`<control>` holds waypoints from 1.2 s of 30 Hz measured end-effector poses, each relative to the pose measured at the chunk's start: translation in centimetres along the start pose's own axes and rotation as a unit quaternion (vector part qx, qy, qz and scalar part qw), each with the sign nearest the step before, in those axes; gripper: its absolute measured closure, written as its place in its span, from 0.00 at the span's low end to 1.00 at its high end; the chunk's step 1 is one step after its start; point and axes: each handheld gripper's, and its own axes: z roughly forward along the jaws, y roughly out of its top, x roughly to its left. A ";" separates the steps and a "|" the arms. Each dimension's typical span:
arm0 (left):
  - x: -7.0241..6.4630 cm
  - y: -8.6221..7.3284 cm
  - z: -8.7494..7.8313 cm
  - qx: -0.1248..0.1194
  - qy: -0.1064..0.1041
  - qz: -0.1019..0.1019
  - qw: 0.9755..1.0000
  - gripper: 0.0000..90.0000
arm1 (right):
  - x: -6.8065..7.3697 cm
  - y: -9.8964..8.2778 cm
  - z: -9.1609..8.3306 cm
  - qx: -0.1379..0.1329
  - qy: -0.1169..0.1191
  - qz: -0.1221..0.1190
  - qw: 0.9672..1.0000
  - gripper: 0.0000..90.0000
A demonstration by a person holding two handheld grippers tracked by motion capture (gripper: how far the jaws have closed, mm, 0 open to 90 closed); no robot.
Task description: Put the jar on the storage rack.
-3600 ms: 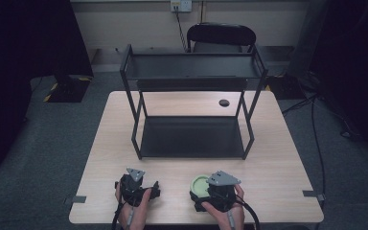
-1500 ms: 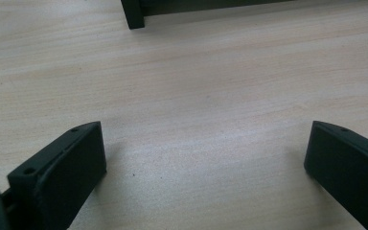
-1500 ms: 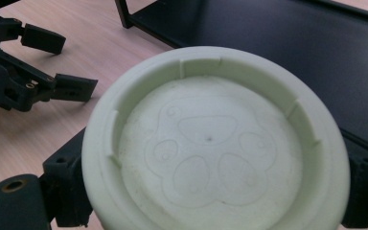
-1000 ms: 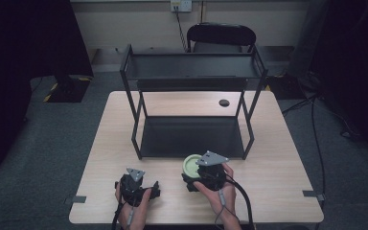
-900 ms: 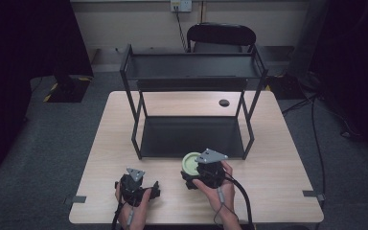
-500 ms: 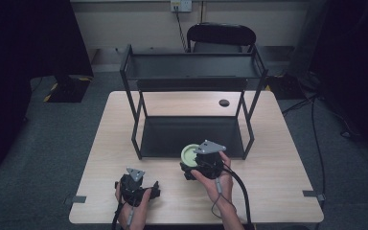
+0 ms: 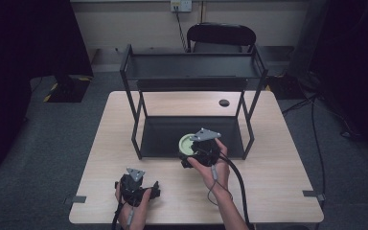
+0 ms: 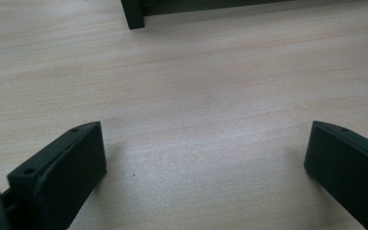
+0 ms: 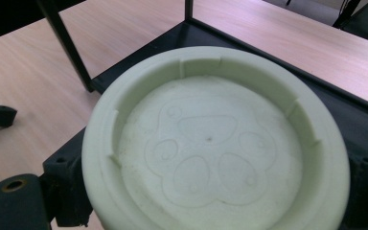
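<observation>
My right gripper is shut on a pale green round dish with a paw print pressed into its floor. It holds the dish in the air at the front edge of the black rack's lower shelf. The jaws clamp the dish at its two sides in the right gripper view. My left gripper rests low over the bare wooden table near the front left, jaws wide apart with nothing between them. A rack leg shows at the top of the left gripper view.
The two-tier black metal rack stands mid-table with thin corner posts. A small black disc lies on the table behind the rack. A black chair stands beyond the far edge. Cables trail from both grippers toward me.
My right gripper has carried the green dish away from the table's front edge, forward and slightly left, up to the rack's lower shelf. The left gripper has stayed where it was.
</observation>
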 end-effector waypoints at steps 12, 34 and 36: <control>0.0 0.0 0.0 0.000 0.000 0.000 1.000 0.00 | -1.5 1.7 1.9 0.003 -0.018 0.009 1.000 0.12; 0.0 0.0 0.0 0.001 0.000 0.000 1.000 0.00 | -4.2 2.0 7.6 0.033 -0.035 0.027 0.998 0.12; 0.0 0.0 0.0 0.000 0.000 0.000 1.000 0.00 | -4.3 1.7 8.1 0.034 -0.038 0.028 0.998 0.12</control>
